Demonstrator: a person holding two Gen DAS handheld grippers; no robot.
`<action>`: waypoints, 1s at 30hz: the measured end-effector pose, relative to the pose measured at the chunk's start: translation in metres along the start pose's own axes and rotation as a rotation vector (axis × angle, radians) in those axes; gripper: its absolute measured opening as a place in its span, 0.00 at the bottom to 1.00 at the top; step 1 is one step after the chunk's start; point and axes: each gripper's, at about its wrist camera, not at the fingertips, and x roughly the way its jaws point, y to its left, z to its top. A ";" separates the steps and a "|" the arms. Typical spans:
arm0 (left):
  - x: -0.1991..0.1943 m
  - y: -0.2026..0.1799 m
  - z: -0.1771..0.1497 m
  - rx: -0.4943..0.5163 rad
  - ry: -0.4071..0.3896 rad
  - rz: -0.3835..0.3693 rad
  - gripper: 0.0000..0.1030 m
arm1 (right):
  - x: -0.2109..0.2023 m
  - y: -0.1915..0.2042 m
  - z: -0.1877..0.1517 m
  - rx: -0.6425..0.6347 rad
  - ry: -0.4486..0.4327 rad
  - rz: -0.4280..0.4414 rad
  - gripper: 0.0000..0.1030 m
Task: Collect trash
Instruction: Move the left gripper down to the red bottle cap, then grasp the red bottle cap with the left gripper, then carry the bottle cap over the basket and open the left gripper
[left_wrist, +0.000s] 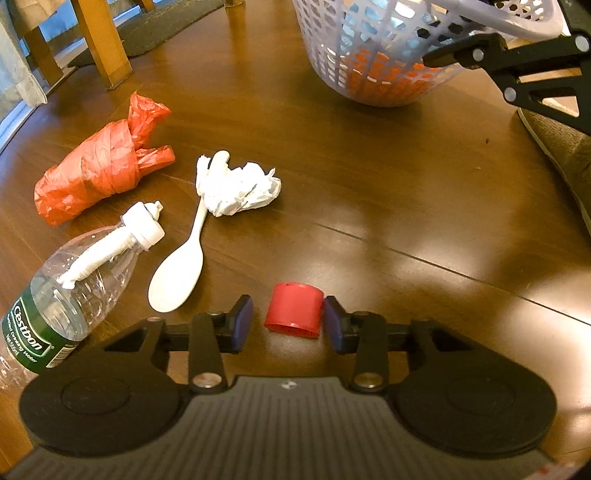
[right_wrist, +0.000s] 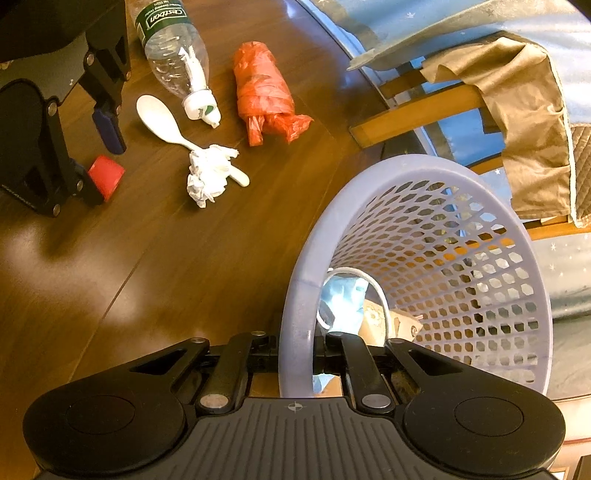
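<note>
A red bottle cap (left_wrist: 293, 310) stands on the wooden floor between the blue pads of my left gripper (left_wrist: 288, 319). The right pad is at the cap's side and a small gap shows at the left pad (left_wrist: 242, 323), so the jaws are open around it. My right gripper (right_wrist: 297, 347) is shut on the rim of a lavender mesh basket (right_wrist: 443, 221), which tilts and holds blue and tan scraps. Left of the cap lie a white spoon (left_wrist: 177, 273), crumpled tissue (left_wrist: 240, 188), a clear bottle (left_wrist: 74, 284) with a tube in its neck, and a red bag bundle (left_wrist: 96, 173).
A wooden chair leg (left_wrist: 103, 44) and a dark mat (left_wrist: 159, 29) stand beyond the trash. A tan cloth (right_wrist: 517, 129) hangs over a chair frame past the basket. A grey shoe (left_wrist: 561, 155) sits at the right edge. Bare floor lies between the cap and the basket (left_wrist: 369, 48).
</note>
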 end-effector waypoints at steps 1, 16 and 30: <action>0.000 -0.001 0.000 0.005 0.003 -0.001 0.28 | 0.000 0.000 0.000 0.000 0.000 0.001 0.05; -0.025 0.003 0.011 -0.028 -0.024 -0.007 0.28 | -0.005 0.000 0.003 -0.004 -0.008 0.006 0.02; -0.100 0.018 0.061 -0.024 -0.140 -0.025 0.28 | -0.009 -0.004 0.005 -0.007 -0.006 0.028 0.02</action>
